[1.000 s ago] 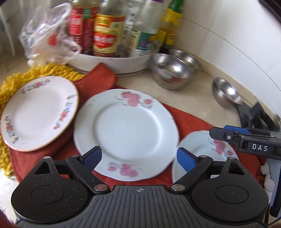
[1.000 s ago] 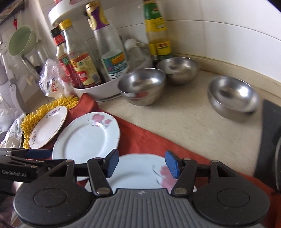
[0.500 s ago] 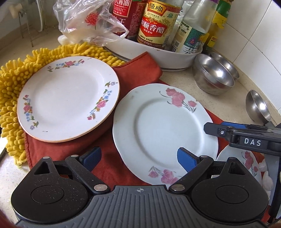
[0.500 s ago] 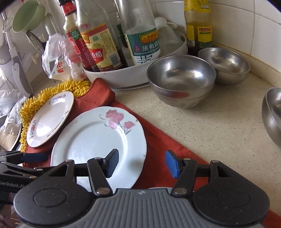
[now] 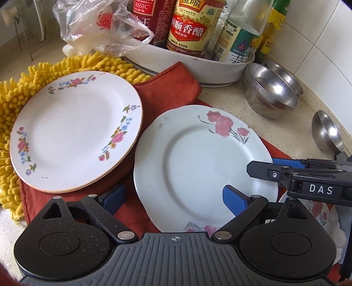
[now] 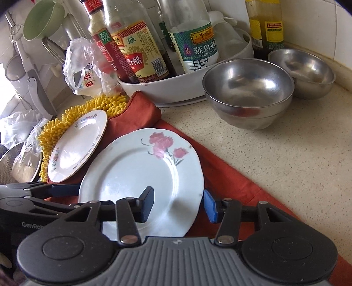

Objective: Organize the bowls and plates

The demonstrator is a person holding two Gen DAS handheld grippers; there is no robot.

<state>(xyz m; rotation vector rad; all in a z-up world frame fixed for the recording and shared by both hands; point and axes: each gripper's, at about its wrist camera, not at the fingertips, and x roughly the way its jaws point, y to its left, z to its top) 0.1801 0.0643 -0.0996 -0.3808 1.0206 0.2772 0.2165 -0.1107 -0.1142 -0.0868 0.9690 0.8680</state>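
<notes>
A large white plate with pink roses (image 5: 204, 162) lies on a red cloth (image 5: 167, 92); it also shows in the right wrist view (image 6: 140, 178). A gold-rimmed floral plate (image 5: 74, 129) lies to its left, partly on a yellow mat (image 5: 13, 92). A small rose plate (image 5: 316, 209) is mostly hidden at the right. Two stacked steel bowls (image 6: 248, 92), another steel bowl (image 6: 303, 70) and a third (image 5: 327, 132) sit on the counter. My left gripper (image 5: 173, 198) is open over the large plate's near left edge. My right gripper (image 6: 178, 203) is open over its near right edge.
A white tub (image 5: 198, 59) of sauce bottles stands behind the plates, with a plastic bag (image 5: 99, 26) to its left. A tiled wall (image 5: 319, 39) bounds the speckled counter (image 6: 286, 158) at the right. A green cup (image 6: 41, 19) and utensils hang at the far left.
Both grippers have moved left and forward. The large rose plate now lies between both pairs of fingers and the small rose plate has slid out to the right. Both stay open.
</notes>
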